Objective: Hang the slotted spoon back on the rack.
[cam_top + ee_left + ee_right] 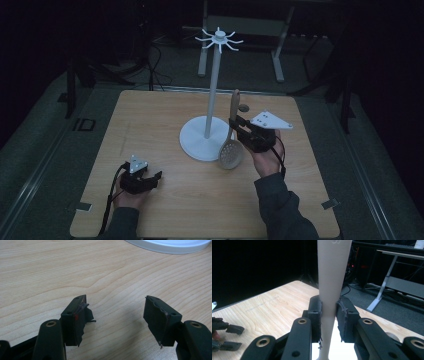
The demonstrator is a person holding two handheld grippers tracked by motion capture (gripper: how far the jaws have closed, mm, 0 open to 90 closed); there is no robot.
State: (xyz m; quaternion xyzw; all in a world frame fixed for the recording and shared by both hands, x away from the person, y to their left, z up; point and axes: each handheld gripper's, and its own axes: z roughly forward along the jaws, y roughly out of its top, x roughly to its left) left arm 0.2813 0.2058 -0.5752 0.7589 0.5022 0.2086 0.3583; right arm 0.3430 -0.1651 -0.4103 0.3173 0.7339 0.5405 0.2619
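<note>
- We see a wooden table (150,125) w/ a pale grain top, dark floor around it.
- White stand (212,90) sits mid-table, slightly toward the far edge: round flat base, tall thin pole, ring of hook arms at top. Its base edge also shows at the top of the left gripper view (170,245).
- Wooden slotted spoon (232,135) is held near upright just right of the stand's pole; perforated bowl end is down, by the right rim of the base, handle end up. We can't tell if the bowl touches the table.
- Right gripper (239,126) is clamped on the spoon's handle approx. mid-length; in the right gripper view the pale handle (332,290) runs up between both jaws, pads pressed on either side.
- Left gripper (150,177) rests low at the table's near-left, well apart from stand & spoon. Its jaws are spread wide w/ bare wood between them (117,312), nothing held.
</note>
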